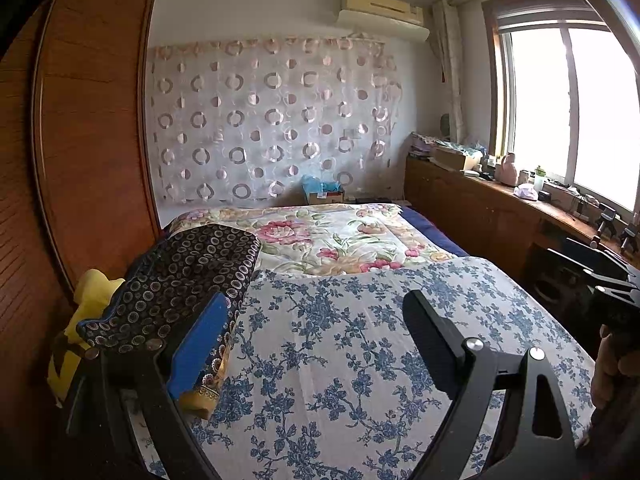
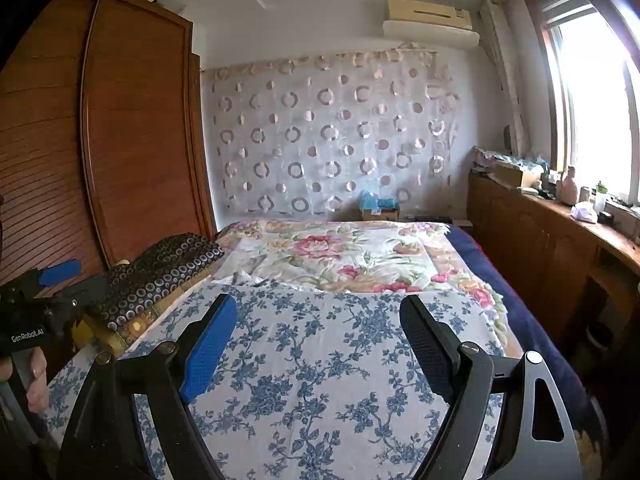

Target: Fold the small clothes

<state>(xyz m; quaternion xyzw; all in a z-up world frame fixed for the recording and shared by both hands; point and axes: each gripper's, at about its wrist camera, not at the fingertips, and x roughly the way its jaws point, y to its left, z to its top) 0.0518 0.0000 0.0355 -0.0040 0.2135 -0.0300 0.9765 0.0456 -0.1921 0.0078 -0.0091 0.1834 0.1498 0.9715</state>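
You are looking along a bed from its foot, with one set of tongs in each hand and a tall wooden wardrobe (image 1: 92, 128) on the far left. Beside it, at the bed's left edge, a yellow garment (image 1: 94, 292) lies crumpled, touching a dark cloth printed with small rings (image 1: 188, 276) that is heaped partly over it. These look like the small clothes waiting to be folded.

Your left tongs (image 1: 320, 320) are spread wide and hold nothing. Their blue pad sits in front of the dark ringed cloth, though you cannot tell whether it touches it. Across the middle, a white sheet with blue flowers (image 1: 360, 340) lies flat over the bed, with a pink floral quilt (image 1: 340, 236) beyond it.

Your right tongs (image 2: 320, 328) are also spread wide and empty, hovering over the blue-flowered sheet. A wooden counter (image 2: 560, 236) cluttered with bottles runs under the bright window on the right.

No fold appears to have started; this looks like the step of fetching a garment. The next move likely calls for swinging left, pinching one edge of the dark cloth, and drawing it onto the flat sheet.
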